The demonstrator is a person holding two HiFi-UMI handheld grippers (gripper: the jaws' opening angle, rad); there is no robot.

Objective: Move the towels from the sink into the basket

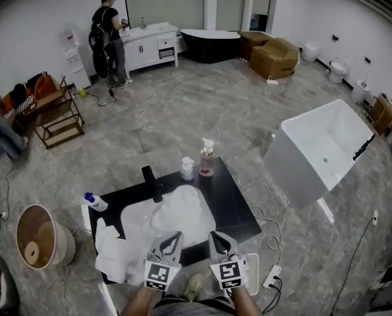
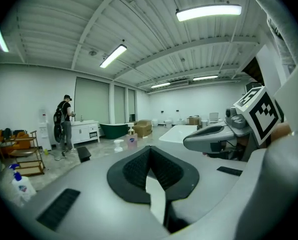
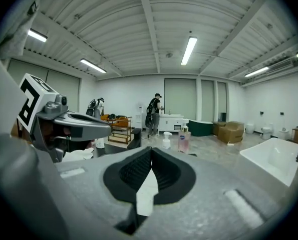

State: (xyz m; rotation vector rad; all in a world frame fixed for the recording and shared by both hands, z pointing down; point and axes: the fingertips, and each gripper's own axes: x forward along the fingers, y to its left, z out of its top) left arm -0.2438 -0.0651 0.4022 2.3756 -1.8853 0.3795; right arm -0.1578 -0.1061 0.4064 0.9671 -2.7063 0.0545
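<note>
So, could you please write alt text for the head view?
The left gripper and right gripper, both shut, hover side by side at the near edge of a sink holding white towels. A basket stands on the floor at left.

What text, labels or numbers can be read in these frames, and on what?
No legible text anywhere.
pump bottle: blue label, too blurred to read.
blue-capped bottle: label too small to read.
left tool, right tool: square black-and-white marker patterns only, no words.
cardboard boxes: no readable print.
</note>
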